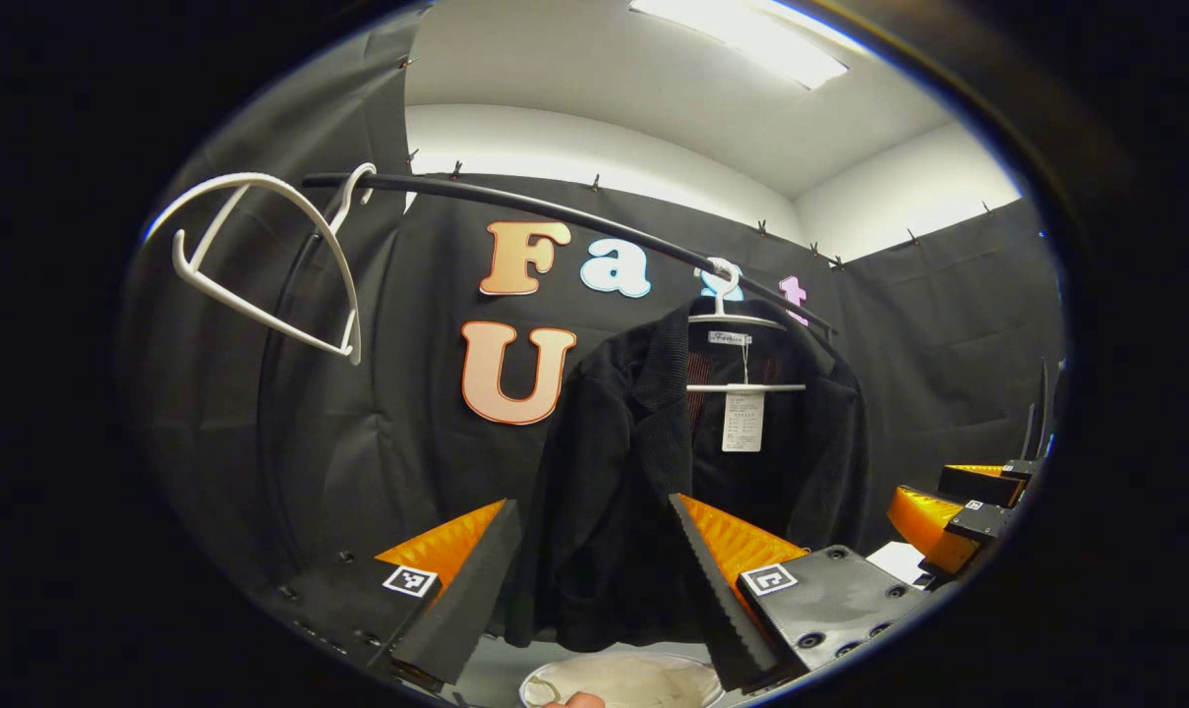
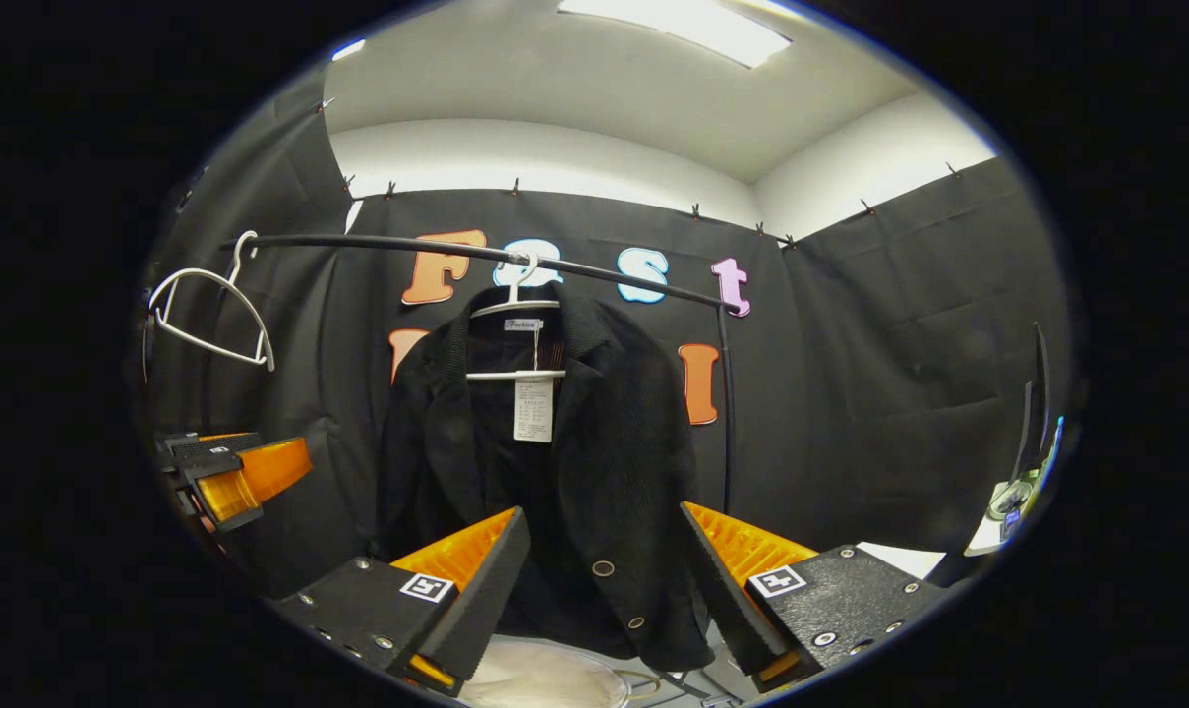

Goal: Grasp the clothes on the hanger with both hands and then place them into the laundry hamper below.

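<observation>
A black jacket [image 1: 643, 472] [image 2: 555, 492] with a white tag hangs on a white hanger [image 1: 737, 324] [image 2: 515, 307] from a black rail [image 1: 574, 211] [image 2: 476, 252]. Below it shows the pale rim of the laundry hamper [image 1: 624, 678] [image 2: 545, 678]. My left gripper [image 1: 589, 580] is open, its fingers framing the jacket's lower left side from a short distance. My right gripper [image 2: 604, 580] is also open, in front of the jacket's buttoned hem. The left gripper view shows the right gripper [image 1: 968, 506] at the far right, and the right gripper view shows the left gripper [image 2: 230, 477] at the far left.
An empty white hanger [image 1: 269, 265] [image 2: 210, 315] hangs at the left end of the rail. The rail's upright post [image 2: 727, 413] stands right of the jacket. A white surface [image 2: 909, 560] lies at the lower right by the wall.
</observation>
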Demonstrator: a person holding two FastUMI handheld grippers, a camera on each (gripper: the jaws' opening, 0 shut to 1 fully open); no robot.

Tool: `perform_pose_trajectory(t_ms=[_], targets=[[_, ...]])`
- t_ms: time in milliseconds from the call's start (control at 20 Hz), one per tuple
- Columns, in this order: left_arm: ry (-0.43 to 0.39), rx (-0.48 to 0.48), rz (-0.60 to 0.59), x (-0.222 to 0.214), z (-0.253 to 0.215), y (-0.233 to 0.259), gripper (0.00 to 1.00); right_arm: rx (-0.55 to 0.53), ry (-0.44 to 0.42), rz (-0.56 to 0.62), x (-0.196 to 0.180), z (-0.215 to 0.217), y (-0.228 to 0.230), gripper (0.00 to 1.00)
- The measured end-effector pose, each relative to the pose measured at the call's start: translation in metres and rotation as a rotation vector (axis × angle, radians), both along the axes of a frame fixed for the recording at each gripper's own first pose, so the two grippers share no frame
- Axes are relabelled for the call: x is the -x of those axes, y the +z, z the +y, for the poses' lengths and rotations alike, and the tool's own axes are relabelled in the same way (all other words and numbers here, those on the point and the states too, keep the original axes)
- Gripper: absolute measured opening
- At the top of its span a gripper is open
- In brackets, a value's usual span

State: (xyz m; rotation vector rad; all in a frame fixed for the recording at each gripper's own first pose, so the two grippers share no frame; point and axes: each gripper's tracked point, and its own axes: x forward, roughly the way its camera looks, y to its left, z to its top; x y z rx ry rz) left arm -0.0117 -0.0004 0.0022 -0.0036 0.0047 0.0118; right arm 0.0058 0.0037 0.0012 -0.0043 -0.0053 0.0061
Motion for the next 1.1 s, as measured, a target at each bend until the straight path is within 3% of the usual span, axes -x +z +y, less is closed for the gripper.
perform_pose_trajectory(t_ms=[200,250,300,600,800,900,1000,1050,1100], targets=[[0.003,0.005,0.002,0.003,0.003,-0.001,0.93,-0.009,0.010,-0.003,-0.019,0.009,0.009,0.93],[0.007,0.006,0.002,0.004,0.004,-0.001,1.00,-0.005,0.008,-0.006,-0.025,0.010,0.011,0.93],[0.012,0.009,0.005,0.005,0.006,-0.002,0.96,0.003,0.002,-0.003,-0.032,0.012,0.012,0.93],[0.027,0.027,0.015,0.013,0.017,-0.002,0.99,0.013,0.014,0.005,-0.102,0.037,0.003,0.93],[0.052,0.008,0.001,0.018,0.028,0.002,0.92,0.055,-0.065,0.018,-0.151,0.030,-0.012,0.93],[0.067,0.005,0.000,0.018,0.035,0.002,0.96,0.103,-0.120,0.021,-0.168,0.018,-0.020,0.96],[0.082,0.011,0.003,0.021,0.040,0.002,0.96,0.148,-0.164,0.037,-0.179,0.003,-0.029,0.93],[0.090,0.010,0.005,0.021,0.044,0.000,0.96,0.157,-0.174,0.042,-0.186,-0.002,-0.033,0.87],[0.097,0.007,0.009,0.022,0.047,-0.001,0.96,0.162,-0.180,0.044,-0.191,-0.006,-0.036,0.94]])
